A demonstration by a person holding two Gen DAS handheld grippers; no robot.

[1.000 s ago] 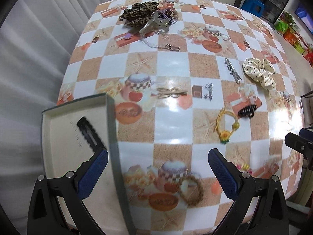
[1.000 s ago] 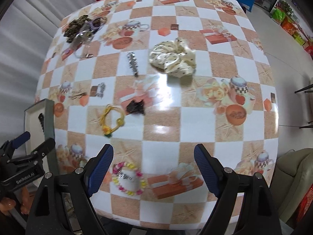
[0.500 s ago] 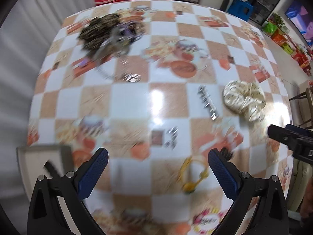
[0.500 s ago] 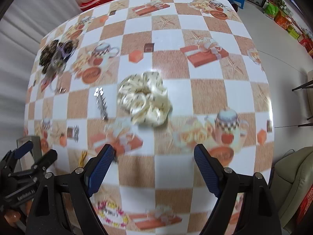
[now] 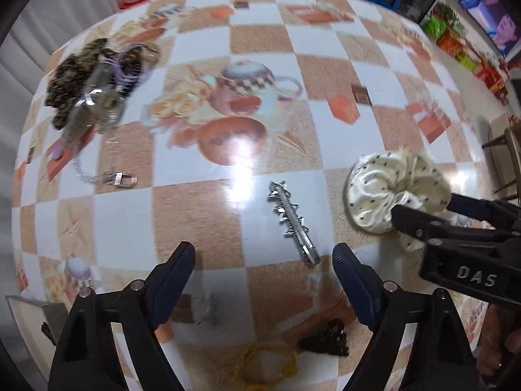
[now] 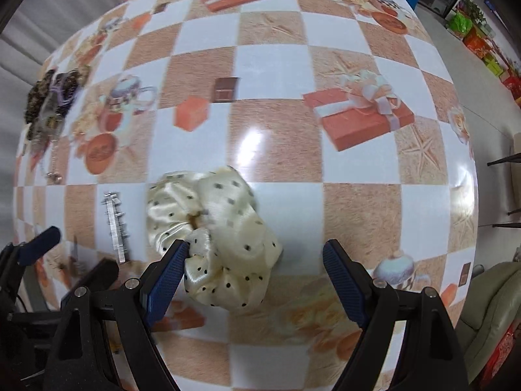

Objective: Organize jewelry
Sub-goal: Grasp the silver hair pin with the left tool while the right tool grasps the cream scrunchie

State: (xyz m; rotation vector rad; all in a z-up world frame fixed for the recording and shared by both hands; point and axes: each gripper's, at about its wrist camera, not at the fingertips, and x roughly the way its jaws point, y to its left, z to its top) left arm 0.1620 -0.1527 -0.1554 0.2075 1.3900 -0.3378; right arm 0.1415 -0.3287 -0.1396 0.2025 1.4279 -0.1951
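A silver hair clip (image 5: 293,221) lies on the checked tablecloth just ahead of my left gripper (image 5: 263,254). Its near end is close to the right finger. The left jaws are closing, and their pads touch nothing. A cream polka-dot scrunchie (image 6: 221,228) lies under my right gripper (image 6: 255,251), which is open. That gripper's left finger (image 6: 169,270) is at the scrunchie's edge and the right finger stands clear. The left wrist view shows the same scrunchie (image 5: 390,192) with the right gripper (image 5: 423,205) over it. The right wrist view shows the clip (image 6: 115,224) beside my left gripper (image 6: 76,251).
A leopard scrunchie pile (image 5: 75,75) and a silver chain with a clasp (image 5: 117,179) lie at the far left. A black claw clip (image 5: 325,339) and a yellow bracelet (image 5: 263,365) sit near the fingers. A grey box corner (image 5: 22,312) shows at bottom left.
Both grippers moved away from the box, further across the table and lower. The silver clip and the cream scrunchie came close under them. The left jaws narrowed slightly.
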